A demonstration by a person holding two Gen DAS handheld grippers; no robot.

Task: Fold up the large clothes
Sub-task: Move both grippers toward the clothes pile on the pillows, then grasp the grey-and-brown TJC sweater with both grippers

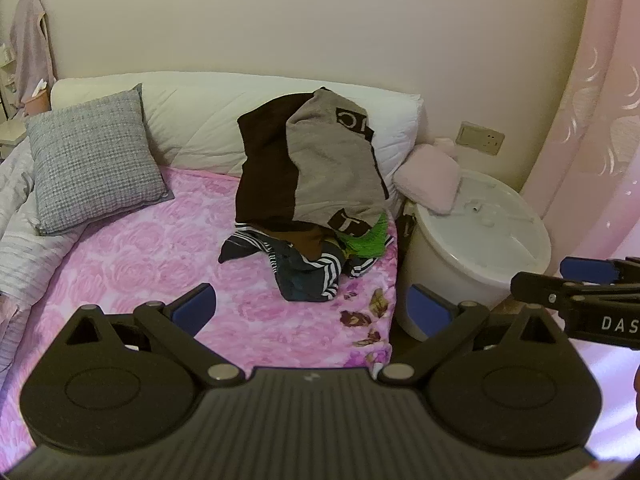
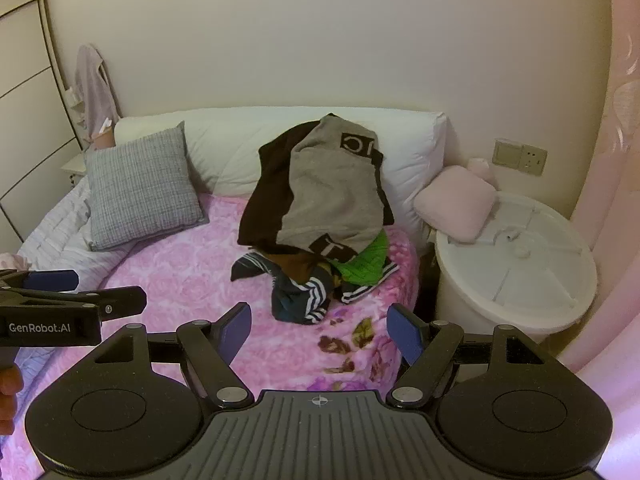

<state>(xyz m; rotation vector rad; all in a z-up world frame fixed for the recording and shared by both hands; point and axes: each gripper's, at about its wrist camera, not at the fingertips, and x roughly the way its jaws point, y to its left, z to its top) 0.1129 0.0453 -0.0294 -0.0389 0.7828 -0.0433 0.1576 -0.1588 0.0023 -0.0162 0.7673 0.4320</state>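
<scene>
Pink floral bed (image 2: 180, 276), clothes pile (image 2: 320, 216) against headboard (image 2: 224, 140)

Heaped at frame centre on pink bedspread (image 1: 160, 264): grey-and-black top (image 1: 320, 168) draped uppermost, green garment (image 1: 366, 240) lower right, striped dark garment (image 1: 308, 272) crumpled beneath, unfolded.

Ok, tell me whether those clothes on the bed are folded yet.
Not folded: the clothes sit in a crumpled heap on the bed, untouched by either open gripper.

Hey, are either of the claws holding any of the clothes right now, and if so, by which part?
Nothing is held. The left claw and right claw are both open over the pink bedspread, short of the clothes pile.
</scene>
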